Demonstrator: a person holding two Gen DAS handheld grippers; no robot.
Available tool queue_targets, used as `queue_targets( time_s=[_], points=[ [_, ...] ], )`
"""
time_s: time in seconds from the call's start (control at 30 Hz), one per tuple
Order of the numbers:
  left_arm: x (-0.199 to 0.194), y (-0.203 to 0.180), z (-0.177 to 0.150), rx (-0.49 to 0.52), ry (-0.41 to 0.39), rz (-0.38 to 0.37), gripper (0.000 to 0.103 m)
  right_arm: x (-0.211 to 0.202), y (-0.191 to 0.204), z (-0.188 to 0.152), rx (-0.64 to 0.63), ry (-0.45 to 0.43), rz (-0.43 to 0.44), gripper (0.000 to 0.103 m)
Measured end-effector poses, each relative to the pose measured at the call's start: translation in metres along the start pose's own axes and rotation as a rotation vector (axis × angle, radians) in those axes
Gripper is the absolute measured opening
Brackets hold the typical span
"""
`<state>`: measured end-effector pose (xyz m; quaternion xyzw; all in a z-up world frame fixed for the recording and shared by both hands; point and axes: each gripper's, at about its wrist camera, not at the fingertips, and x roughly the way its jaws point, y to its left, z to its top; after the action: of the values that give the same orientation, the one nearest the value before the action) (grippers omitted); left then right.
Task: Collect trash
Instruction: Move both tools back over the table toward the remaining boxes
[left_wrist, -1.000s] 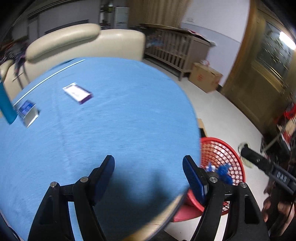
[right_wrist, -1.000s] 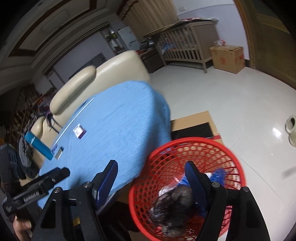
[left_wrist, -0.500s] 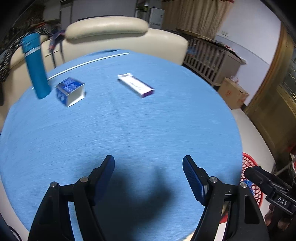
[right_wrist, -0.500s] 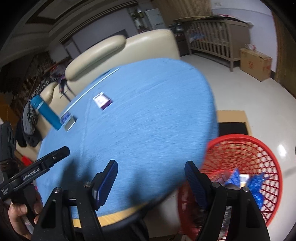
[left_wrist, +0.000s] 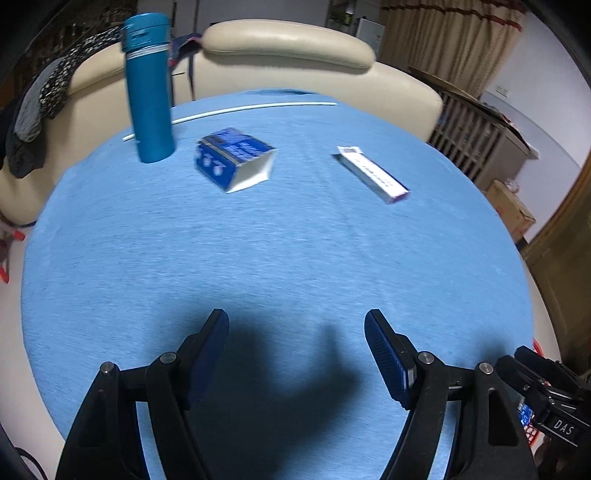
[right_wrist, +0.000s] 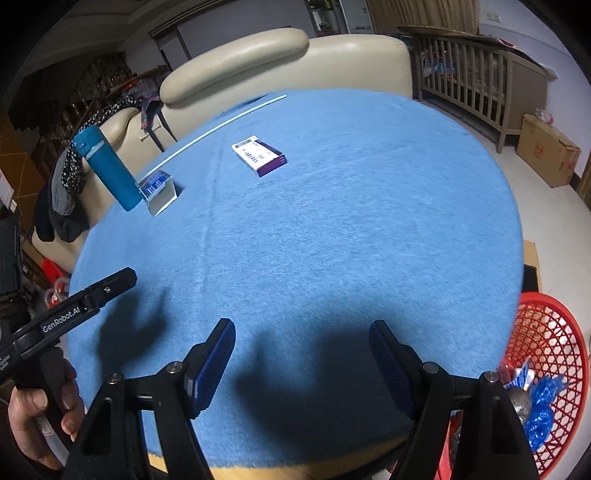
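A blue-and-white carton (left_wrist: 234, 158) (right_wrist: 159, 190) lies on the round blue table (left_wrist: 280, 266) (right_wrist: 332, 229), far side, next to a tall teal bottle (left_wrist: 147, 86) (right_wrist: 107, 171). A flat white-and-purple box (left_wrist: 373, 173) (right_wrist: 260, 157) lies to its right. My left gripper (left_wrist: 295, 332) hovers open over the table's near part, nothing between its fingers. My right gripper (right_wrist: 301, 345) is open and empty too, above the near edge. A red mesh basket (right_wrist: 554, 328) with blue wrappers stands on the floor at the right.
A thin white rod (left_wrist: 236, 109) lies along the table's far edge. A cream sofa (left_wrist: 288, 62) with clothes draped on it stands behind. A wooden crib (right_wrist: 476, 70) and a cardboard box (right_wrist: 546, 155) are at the right. A hand (right_wrist: 33, 413) holds the left gripper.
Both views have swung left from the red basket onto the table. The carton, bottle and flat box have come into fuller view and closer. Both grippers stayed open.
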<state>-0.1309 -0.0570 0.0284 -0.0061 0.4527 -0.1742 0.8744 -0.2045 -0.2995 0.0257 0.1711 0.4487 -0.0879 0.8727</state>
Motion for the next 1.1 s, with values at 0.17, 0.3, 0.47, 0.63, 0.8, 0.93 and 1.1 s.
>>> queue_targets(
  time_s=[0.17, 0.3, 0.47, 0.63, 0.8, 0.93, 1.1],
  points=[
    [0.008, 0.023, 0.003, -0.045, 0.008, 0.045, 0.077, 0.013, 0.011, 0.012, -0.017, 0.013, -0.01, 0.078],
    [0.017, 0.04, 0.004, -0.077, 0.017, 0.089, 0.077, 0.025, 0.016, 0.023, -0.027, 0.021, -0.019, 0.078],
    [0.025, 0.053, 0.001, -0.101, 0.03, 0.135, 0.077, 0.041, 0.02, 0.043, -0.034, 0.02, -0.027, 0.078],
    [0.032, 0.053, 0.0, -0.069, 0.013, 0.192, 0.079, 0.066, 0.026, 0.081, -0.085, 0.003, -0.041, 0.078],
    [0.035, 0.052, -0.001, -0.05, -0.002, 0.229, 0.088, 0.106, 0.033, 0.126, -0.12, 0.01, -0.041, 0.078],
    [0.034, 0.054, -0.001, -0.059, 0.0, 0.236, 0.09, 0.133, 0.043, 0.154, -0.158, 0.019, -0.03, 0.078],
    [0.035, 0.054, -0.001, -0.058, -0.002, 0.239, 0.093, 0.166, 0.062, 0.184, -0.22, 0.016, -0.004, 0.078]
  ],
)
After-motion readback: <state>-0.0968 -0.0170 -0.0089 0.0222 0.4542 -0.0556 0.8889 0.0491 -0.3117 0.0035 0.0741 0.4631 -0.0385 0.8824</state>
